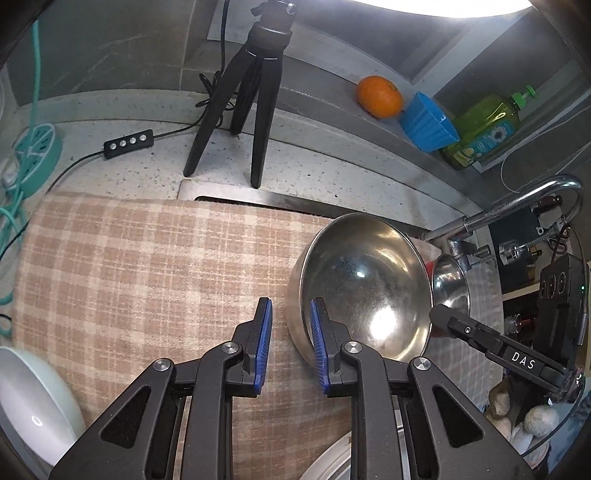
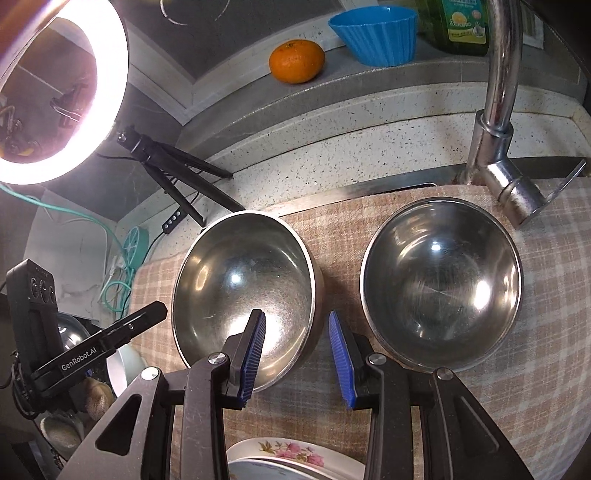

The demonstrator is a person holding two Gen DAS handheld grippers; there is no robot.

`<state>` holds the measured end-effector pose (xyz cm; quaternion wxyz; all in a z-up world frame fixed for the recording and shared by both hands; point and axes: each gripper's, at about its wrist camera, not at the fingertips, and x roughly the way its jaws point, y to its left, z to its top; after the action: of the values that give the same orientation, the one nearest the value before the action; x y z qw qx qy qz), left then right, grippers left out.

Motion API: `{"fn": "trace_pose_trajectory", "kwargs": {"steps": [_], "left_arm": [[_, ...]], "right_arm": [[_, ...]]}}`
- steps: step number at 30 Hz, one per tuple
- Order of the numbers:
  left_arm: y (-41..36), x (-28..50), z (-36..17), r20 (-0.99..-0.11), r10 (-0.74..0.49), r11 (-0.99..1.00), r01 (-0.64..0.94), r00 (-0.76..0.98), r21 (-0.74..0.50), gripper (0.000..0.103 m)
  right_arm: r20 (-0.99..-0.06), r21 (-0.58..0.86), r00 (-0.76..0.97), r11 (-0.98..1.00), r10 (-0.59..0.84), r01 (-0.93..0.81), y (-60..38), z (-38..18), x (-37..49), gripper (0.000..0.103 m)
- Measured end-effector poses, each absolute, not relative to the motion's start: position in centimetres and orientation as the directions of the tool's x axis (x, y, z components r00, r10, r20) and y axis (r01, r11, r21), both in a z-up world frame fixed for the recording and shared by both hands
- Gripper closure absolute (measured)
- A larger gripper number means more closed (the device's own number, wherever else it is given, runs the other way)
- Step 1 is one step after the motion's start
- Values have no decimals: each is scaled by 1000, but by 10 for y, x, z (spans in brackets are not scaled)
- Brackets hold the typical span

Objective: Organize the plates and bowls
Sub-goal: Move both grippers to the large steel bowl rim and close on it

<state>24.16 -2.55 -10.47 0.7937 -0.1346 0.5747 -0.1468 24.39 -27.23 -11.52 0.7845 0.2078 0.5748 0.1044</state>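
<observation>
Right wrist view first: our right tool (image 2: 297,354) is spread wide, one blue ribbed pad (image 2: 255,347) hanging inside the near steel bowl (image 2: 243,291) and the other outside its rim on the right, so the rim lies between them, not yet pinched. Just right of it sits a second steel bowl (image 2: 441,284), apart from the first, both upright on a beige checked cloth (image 2: 535,350) spread over the bench. Below the tool a flowered plate (image 2: 291,452) shows its rim.

From the left wrist view, our left tool (image 1: 291,347) is also spread and holds nothing; its right pad appears to lie at the near bowl's (image 1: 364,288) left edge, though we cannot tell if it touches. A pale dish (image 1: 33,402) lies at the lower left.

We judge the step in hand to be taking the near bowl by its rim to nest it in the other. The next move calls for closing squarely on the thin wall, then lifting level.

The bowls are polished, round and slick; the cloth is soft and woven; the bench (image 2: 332,147) is speckled stone. An orange (image 2: 297,61), a fluted blue cup (image 2: 376,33) and a tap (image 2: 498,92) stand behind.
</observation>
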Motion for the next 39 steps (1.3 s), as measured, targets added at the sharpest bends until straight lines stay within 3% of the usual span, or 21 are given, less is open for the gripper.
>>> {"fn": "trace_pose_trajectory", "kwargs": {"steps": [6,13,24,39], "left_arm": [[-28,250,-108,-878,-379,925,87,292,-370,84],[-38,255,-111,-888,-357,934,117,291,-337,84],[-45,257,-117,-896,-346,937,138,277,-320,97],[-29,245,-106,-886,-365,931,117,286,-346,97]], "right_arm": [[-864,441,305,894,400,76,-272,-121,248,73],[-870,441,283,894,405,76,-268,-128,251,83],[-873,432,289,898,392,86,-270,-131,251,92],[-873,419,305,905,380,70,-260,-121,242,93]]}}
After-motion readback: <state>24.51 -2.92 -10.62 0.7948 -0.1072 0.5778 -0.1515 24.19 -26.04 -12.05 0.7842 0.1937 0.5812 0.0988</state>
